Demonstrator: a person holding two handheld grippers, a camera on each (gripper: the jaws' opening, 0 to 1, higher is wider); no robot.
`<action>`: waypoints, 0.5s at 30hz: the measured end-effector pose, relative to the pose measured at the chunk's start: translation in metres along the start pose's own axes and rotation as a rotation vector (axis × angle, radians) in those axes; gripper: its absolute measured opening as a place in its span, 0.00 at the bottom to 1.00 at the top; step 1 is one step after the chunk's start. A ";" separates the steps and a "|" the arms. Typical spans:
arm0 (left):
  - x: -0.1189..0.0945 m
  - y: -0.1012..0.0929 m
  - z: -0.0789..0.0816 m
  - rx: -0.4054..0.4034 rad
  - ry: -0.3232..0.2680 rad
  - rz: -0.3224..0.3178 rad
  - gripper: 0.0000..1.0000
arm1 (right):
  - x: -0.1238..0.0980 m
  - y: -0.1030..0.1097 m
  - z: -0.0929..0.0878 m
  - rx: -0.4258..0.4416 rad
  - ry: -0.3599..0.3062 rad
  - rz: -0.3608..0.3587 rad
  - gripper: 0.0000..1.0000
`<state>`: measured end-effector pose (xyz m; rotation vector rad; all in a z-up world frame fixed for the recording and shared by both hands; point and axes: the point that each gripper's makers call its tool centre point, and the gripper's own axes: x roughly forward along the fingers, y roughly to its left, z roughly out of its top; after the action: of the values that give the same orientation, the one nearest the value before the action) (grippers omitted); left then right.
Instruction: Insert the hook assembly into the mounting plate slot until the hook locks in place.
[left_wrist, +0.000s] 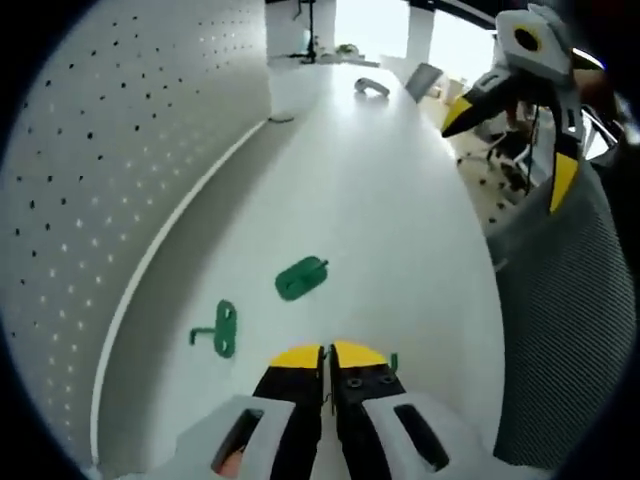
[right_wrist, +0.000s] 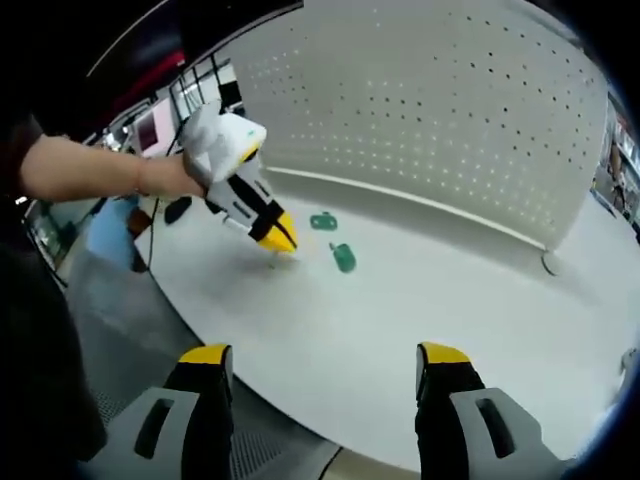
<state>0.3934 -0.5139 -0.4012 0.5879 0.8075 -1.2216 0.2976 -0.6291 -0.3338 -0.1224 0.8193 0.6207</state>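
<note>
Yellow-tipped jaws of the left tongs (left_wrist: 329, 352) are pressed together just above the white tabletop (left_wrist: 400, 200), with a thin metal wire seen between them and a sliver of green showing just beside the right jaw; whether they actually pinch anything cannot be told. Just beyond those tips lies a green mounting plate (left_wrist: 300, 278), oval with a small tab, flat on the tabletop. To its left, nearer the pegboard wall, lies the green hook assembly (left_wrist: 220, 330), a small plate with holes and a bent arm sticking out; it is apart from the mounting plate. A white perforated pegboard (left_wrist: 110, 150) curves along the tabletop's far edge.

In the right gripper view the right tongs (right_wrist: 325, 365) stand wide apart with nothing between the jaws, held near the tabletop's front edge, well apart from both green parts. In the left gripper view these tongs appear raised at the upper right. A person's hand (right_wrist: 165, 175) grips the left tongs. A grey mesh surface (left_wrist: 560, 330) borders the tabletop's near side.
</note>
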 end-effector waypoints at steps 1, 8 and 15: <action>-0.002 -0.001 0.002 -0.009 -0.007 0.002 0.02 | 0.000 0.000 0.001 -0.001 -0.002 0.000 0.75; -0.022 -0.014 0.012 -0.054 -0.021 0.027 0.02 | -0.002 0.002 0.002 -0.007 -0.010 0.003 0.75; -0.044 -0.031 0.017 -0.084 -0.038 0.055 0.02 | -0.003 0.005 0.005 -0.018 -0.023 0.005 0.75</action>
<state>0.3616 -0.5090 -0.3550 0.5139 0.8015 -1.1397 0.2963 -0.6250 -0.3273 -0.1289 0.7920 0.6334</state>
